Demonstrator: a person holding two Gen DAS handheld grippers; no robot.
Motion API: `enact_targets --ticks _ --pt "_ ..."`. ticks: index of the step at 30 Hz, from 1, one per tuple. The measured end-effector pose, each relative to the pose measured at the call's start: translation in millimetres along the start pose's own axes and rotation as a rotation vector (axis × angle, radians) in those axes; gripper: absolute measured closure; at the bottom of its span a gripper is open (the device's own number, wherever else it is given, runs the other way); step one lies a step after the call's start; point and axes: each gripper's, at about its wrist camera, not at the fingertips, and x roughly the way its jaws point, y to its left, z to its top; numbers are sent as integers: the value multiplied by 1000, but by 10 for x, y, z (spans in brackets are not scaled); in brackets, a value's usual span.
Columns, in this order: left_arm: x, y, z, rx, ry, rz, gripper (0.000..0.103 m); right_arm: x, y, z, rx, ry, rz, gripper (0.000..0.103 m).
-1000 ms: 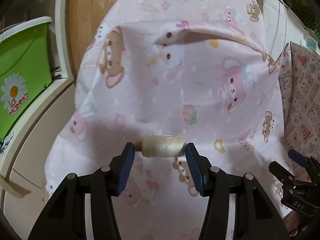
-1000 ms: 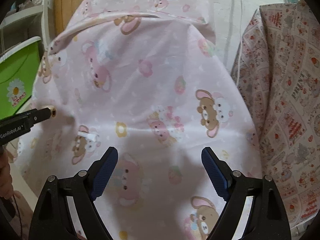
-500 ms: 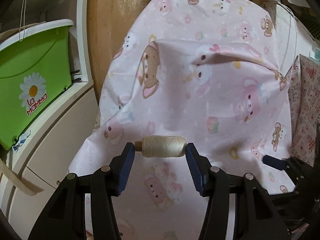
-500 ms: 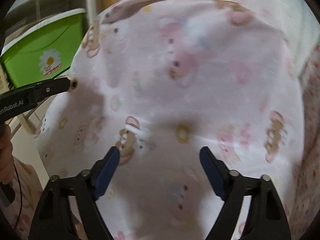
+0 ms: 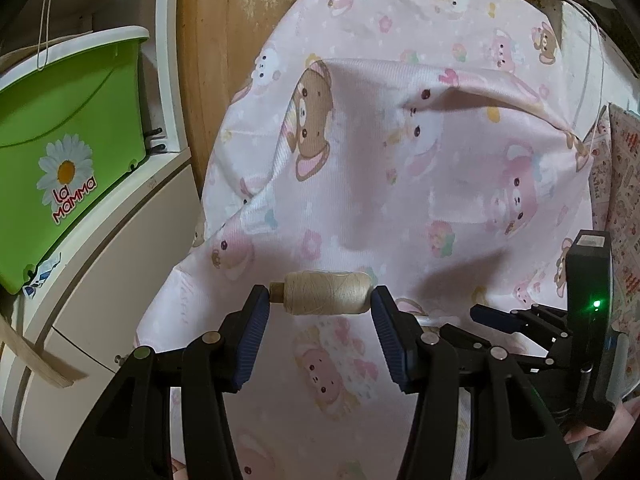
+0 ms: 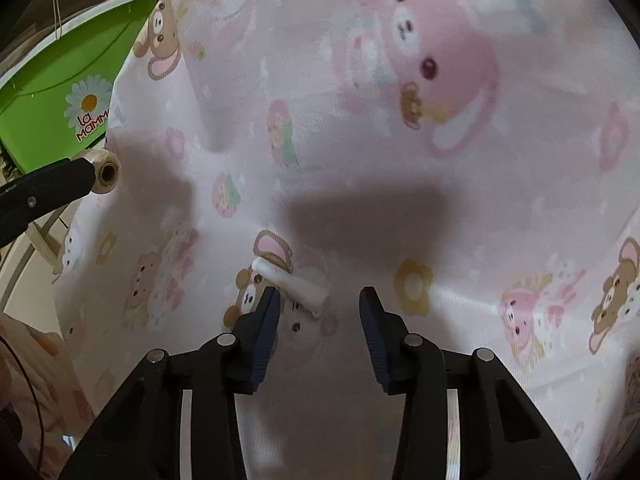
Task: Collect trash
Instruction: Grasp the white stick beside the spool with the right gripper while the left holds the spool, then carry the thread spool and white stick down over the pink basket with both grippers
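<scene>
White paper roll (image 6: 290, 286) just ahead, right hand-held gripper (image 6: 316, 304).

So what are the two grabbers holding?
The left gripper holds a thread spool by its ends. The right gripper holds nothing.

It was a home room. A pink cartoon-print sheet (image 5: 400, 184) filled the middle. A green plastic tub (image 5: 68, 152) and white cabinet (image 5: 120, 264) stood at left.

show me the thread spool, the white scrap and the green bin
thread spool (image 5: 326, 293), left wrist view, middle of the wound thread
white scrap (image 6: 290, 285), right wrist view, middle of the roll
green bin (image 5: 68, 120), left wrist view, front wall
</scene>
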Motion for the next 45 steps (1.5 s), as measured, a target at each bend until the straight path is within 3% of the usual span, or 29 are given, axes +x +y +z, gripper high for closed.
enact_targets --ticks 4,7,13,21,45 --pt "23 52 2 -33 24 -34 52 77 32 43 2 6 -9 64" --pt "7 22 -14 -1 9 11 52 122 63 67 -17 5 -12 69" --pt "-7 66 -21 -5 2 26 52 233 133 74 -33 11 -6 79" --pt "-17 145 -23 -31 4 31 52 201 220 41 -47 -33 -32 80" --pt "-273 -122 -177 41 -23 -19 52 -1023 -209 -297 132 -193 -23 80"
